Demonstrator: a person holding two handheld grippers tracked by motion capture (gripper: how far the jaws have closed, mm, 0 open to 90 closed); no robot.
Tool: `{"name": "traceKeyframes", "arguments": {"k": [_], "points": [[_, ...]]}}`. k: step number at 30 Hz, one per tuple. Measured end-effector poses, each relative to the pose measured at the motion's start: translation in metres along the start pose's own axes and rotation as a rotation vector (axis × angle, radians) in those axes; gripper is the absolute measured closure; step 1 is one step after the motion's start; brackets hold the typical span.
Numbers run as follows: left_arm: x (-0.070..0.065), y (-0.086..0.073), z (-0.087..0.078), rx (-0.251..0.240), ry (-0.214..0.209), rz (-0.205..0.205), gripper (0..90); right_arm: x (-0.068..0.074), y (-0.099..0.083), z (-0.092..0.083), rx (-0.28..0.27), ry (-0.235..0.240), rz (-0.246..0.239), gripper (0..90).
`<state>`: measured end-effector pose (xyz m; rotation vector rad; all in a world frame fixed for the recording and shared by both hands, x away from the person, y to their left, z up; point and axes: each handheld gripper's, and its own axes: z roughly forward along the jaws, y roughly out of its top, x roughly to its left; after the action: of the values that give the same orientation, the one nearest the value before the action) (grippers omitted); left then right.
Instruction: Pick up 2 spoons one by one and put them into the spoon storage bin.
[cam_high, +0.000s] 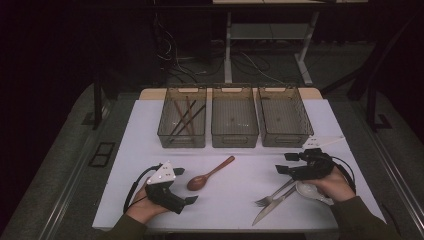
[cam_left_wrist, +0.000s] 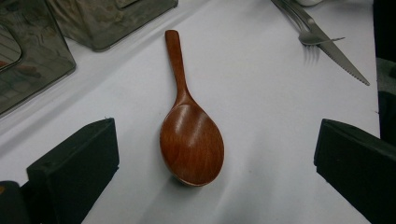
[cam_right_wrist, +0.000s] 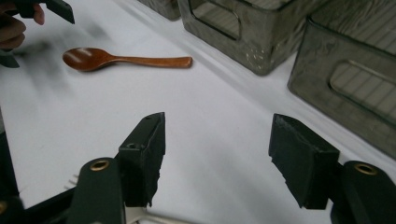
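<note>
Two tongs are working over a white tabletop (cam_high: 150, 125), and the job in hand appears to be sorting cutlery into the three smoky translucent bins (cam_high: 234, 120) along the far edge. The left tongs (cam_high: 181, 186) are sitting wide, holding nothing, with the wooden spoon (cam_high: 209, 175) lying just ahead of them, bowl toward the near side and handle pointing far and right. In the left gripper view the spoon (cam_left_wrist: 191, 140) is resting squarely between the two black jaws without touching either. The right tongs (cam_high: 286, 163) are hovering partly spread and empty near the right edge, above a steel fork (cam_high: 272, 195), a serrated knife (cam_high: 270, 207) and a pale spoon (cam_high: 311, 190) that the right hand is partly hiding.

To take the wooden spoon well, I judge the left tongs should be closing on the slim neck or handle rather than the broad bowl, since the bowl is smooth, glossy and rounded and would likely be slipping out of flat pads. Lowering until the pads are nearly grazing the tabletop should help, because the handle is lying low and flat.

The leftmost bin (cam_high: 183, 122) is already holding dark and reddish chopsticks (cam_high: 182, 117). The bins have ribbed floors and cut-out handles.
</note>
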<state>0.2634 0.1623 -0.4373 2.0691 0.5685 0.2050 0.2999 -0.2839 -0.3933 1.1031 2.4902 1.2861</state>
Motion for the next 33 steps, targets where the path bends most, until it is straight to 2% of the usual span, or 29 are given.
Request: {"name": "traceKeyframes", "arguments": {"k": [21,26,33], "points": [[0.0,0.0,0.0,-0.001,0.005,0.001,0.0,-0.016,-0.058,-0.034,0.049,-0.076,0.072,48.1],[-0.001,0.0,0.001,0.0,0.005,-0.001,0.0,-0.018,-0.068,-0.036,0.083,-0.105,0.078,50.7],[0.0,0.0,0.001,0.006,0.002,0.007,0.0,-0.018,-0.076,-0.032,0.123,-0.101,0.073,53.1]]}}
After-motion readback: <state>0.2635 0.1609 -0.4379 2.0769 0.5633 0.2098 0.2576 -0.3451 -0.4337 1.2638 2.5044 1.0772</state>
